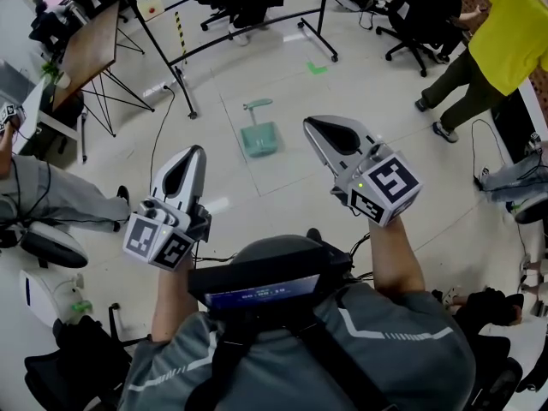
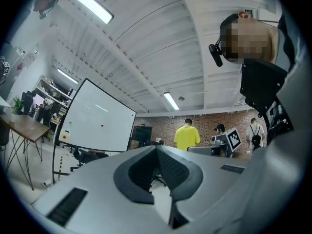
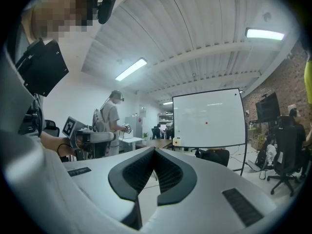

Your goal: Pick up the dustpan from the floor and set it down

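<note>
- The dustpan is teal and lies on the floor, with its handle on the side away from the person.
- In the head view it sits ahead of both tools and well apart from them, in the gap between their tips. It looks nearer the tip of the right tool than that of the left.
- The left tool is held above the floor at the lower left of the dustpan. Its own view shows the two jaws pressed together at the tips, with nothing between them.
- The right tool is held to the right of the dustpan. Its jaws are likewise closed on each other and pinch nothing.
- Both tools point roughly level out into the room, not down at the dustpan.
- The floor is pale and glossy, with thin seam lines, a small green tape mark beyond the dustpan and a black cable trailing to its left.
- A wooden desk on thin dark legs stands at the far left.
- A whiteboard stands on a black frame.
- A person in a yellow top stands at the far right.
- The left tool's view shows a brick wall at the back and strip lights on a white ribbed ceiling.
</note>
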Available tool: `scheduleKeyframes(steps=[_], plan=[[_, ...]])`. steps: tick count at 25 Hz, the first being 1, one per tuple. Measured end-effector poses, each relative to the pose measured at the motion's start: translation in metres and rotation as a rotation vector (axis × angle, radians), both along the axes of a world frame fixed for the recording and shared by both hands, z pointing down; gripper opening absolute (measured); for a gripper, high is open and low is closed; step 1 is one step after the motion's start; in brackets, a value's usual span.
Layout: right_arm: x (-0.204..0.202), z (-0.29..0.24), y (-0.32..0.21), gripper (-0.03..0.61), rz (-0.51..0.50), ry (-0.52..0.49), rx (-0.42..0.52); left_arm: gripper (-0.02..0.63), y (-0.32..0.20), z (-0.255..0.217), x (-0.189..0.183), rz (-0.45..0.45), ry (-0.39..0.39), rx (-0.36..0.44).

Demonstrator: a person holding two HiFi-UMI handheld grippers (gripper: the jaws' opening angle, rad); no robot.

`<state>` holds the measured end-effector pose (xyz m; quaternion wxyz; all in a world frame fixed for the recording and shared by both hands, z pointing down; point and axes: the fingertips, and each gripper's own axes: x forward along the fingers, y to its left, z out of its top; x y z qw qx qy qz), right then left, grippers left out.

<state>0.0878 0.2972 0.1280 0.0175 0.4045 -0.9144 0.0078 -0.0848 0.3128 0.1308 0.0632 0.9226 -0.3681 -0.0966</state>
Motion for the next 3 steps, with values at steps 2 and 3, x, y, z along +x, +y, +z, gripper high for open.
scheduleKeyframes(steps=[2,3], plan=[[0.0013,0.0028,0.0023,0.018,-0.001,0.003,-0.001,0.026,0.0039,0.0028,0.0025,0.002,0.0,0.0],[0.0022,0.0044,0.0035,0.018,-0.001,0.003,-0.002,0.026,0.006,0.0044,0.004,0.004,0.001,0.0]])
